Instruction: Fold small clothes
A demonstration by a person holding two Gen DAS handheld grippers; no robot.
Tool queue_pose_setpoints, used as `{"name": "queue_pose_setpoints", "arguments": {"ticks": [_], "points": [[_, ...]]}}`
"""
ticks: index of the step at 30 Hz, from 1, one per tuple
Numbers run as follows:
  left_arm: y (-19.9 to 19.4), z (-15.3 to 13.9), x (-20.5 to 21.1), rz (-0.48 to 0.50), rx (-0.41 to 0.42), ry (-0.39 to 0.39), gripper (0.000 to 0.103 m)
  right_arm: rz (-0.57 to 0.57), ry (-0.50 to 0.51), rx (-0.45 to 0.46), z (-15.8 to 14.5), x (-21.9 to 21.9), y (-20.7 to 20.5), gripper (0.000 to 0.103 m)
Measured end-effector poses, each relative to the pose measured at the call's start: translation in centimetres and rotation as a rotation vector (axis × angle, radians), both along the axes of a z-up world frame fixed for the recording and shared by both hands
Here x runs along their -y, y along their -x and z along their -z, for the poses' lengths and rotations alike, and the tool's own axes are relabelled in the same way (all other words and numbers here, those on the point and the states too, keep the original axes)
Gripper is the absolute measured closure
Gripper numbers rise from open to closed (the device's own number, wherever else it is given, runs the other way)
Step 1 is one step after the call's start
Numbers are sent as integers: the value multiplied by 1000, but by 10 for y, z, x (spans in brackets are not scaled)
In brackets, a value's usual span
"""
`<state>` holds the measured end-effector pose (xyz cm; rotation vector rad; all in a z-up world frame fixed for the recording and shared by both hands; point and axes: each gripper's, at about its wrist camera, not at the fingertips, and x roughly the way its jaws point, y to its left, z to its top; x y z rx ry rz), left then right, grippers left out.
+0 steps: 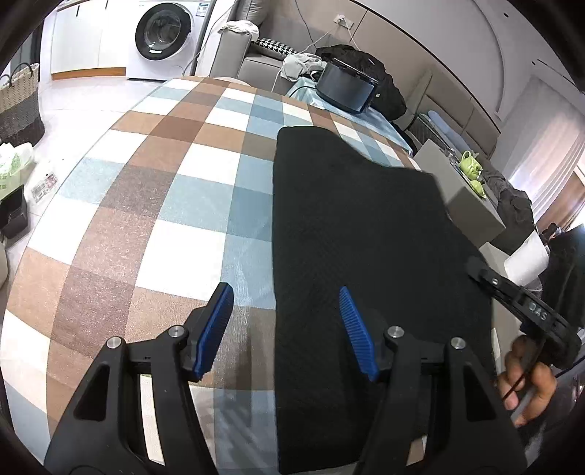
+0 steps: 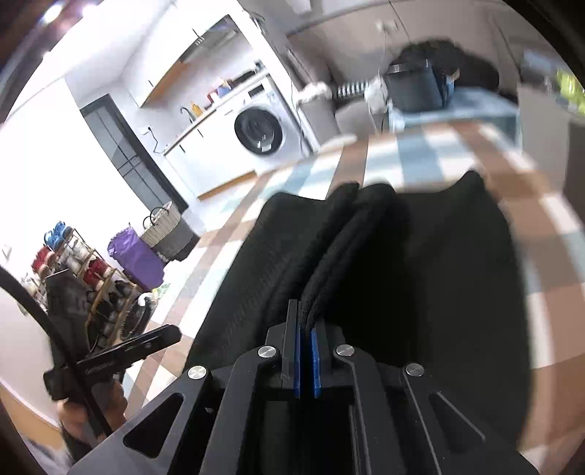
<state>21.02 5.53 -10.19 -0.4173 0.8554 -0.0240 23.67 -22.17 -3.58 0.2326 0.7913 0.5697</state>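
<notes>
The black garment (image 1: 365,226) lies spread on the checked cloth of the desk (image 1: 175,204), filling the 3 o'clock half of the left wrist view, its long straight edge running from 12 toward 6 o'clock. Judge it as light, soft and limp: a ribbed knit that will drape and sag from wherever you lift it, not slippery, with no fragile parts. Your right gripper (image 2: 306,350) is clamped on a bunched, thick hem of it, the fold rising out from between the blue pads (image 2: 297,361) toward 12 o'clock in the right wrist view, which is blurred. That doubled hem looks like the soundest place to hold, since a single layer would likely stretch and slip. Your left gripper (image 1: 289,329) stands with its jaws apart and nothing between them, one pad over the cloth, the other over the garment's near edge at 6 o'clock. If you want the fold square, take the matching corner there. Beyond the desk, a washing machine (image 1: 164,31) stands at 11 o'clock and a woven basket (image 1: 20,102) at 9 o'clock.
</notes>
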Motion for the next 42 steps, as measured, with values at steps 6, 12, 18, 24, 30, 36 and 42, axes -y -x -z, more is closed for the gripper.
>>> {"name": "queue_pose_setpoints", "arguments": {"ticks": [6, 12, 18, 24, 30, 36, 42], "points": [[-9, 14, 22, 56, -47, -18, 45, 90, 109, -199, 48, 39, -15, 97], [-5, 20, 39, 93, -62, -63, 45, 94, -1, -223, 49, 59, -19, 77], [-6, 21, 39, 96, -67, -63, 45, 53, 27, -203, 43, 34, -24, 99], [-6, 14, 36, 87, -51, -63, 43, 28, 66, -22, 1, 38, -5, 99], [-10, 21, 38, 104, -72, -63, 43, 99, 106, -196, 43, 56, -18, 98], [-21, 26, 36, 103, -69, -11, 44, 76, 82, -199, 43, 67, 7, 88], [-31, 31, 40, 80, -47, -8, 95, 68, 24, -207, 49, 86, 29, 83]]}}
